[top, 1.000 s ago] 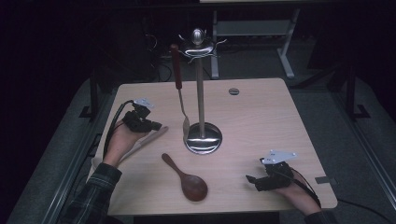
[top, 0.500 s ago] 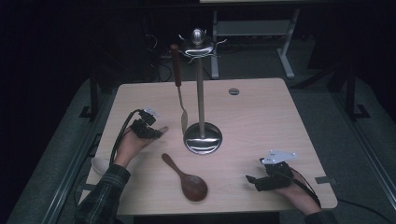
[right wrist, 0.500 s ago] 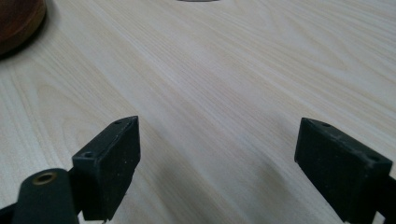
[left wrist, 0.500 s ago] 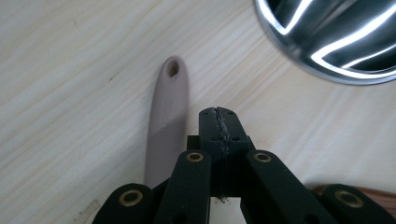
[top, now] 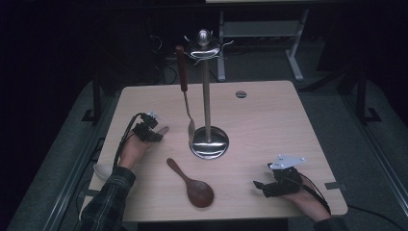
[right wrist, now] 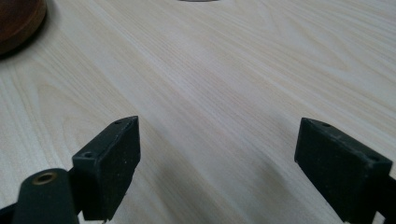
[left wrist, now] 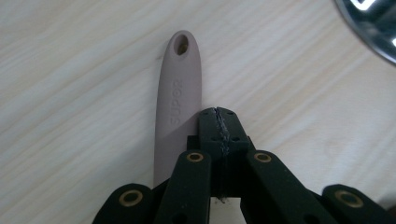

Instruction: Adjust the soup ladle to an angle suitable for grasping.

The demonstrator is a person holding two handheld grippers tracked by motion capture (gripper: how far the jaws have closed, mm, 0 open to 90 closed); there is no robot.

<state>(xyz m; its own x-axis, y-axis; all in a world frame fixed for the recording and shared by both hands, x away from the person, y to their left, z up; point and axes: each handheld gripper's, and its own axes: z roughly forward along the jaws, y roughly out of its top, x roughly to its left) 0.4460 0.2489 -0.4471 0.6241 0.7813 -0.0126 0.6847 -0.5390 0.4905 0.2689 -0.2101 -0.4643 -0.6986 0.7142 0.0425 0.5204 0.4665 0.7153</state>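
A pale spoon lies on the table at the left, its bowl [top: 101, 171] by the person's wrist and its handle [left wrist: 177, 98] pointing toward the stand. My left gripper [top: 153, 129] [left wrist: 217, 116] is shut. Its closed jaws sit low over the handle's right edge, and the handle runs beside and under them, not between the pads. A dark wooden spoon [top: 192, 185] lies at the front centre. A metal stand [top: 209, 142] holds a brown-handled utensil [top: 183, 72] on a top hook. My right gripper [top: 262, 185] [right wrist: 217, 154] rests open on the table at the front right, with nothing between its jaws.
The stand's shiny base [left wrist: 373, 23] is close on the right of the left gripper. The wooden spoon's bowl [right wrist: 18, 18] lies ahead and left of the right gripper. A small round grommet [top: 241, 94] sits at the far side of the table [top: 269, 125].
The left hand has come down toward the table, over the pale spoon's handle. The spoons, the stand and the right hand have stayed in place.
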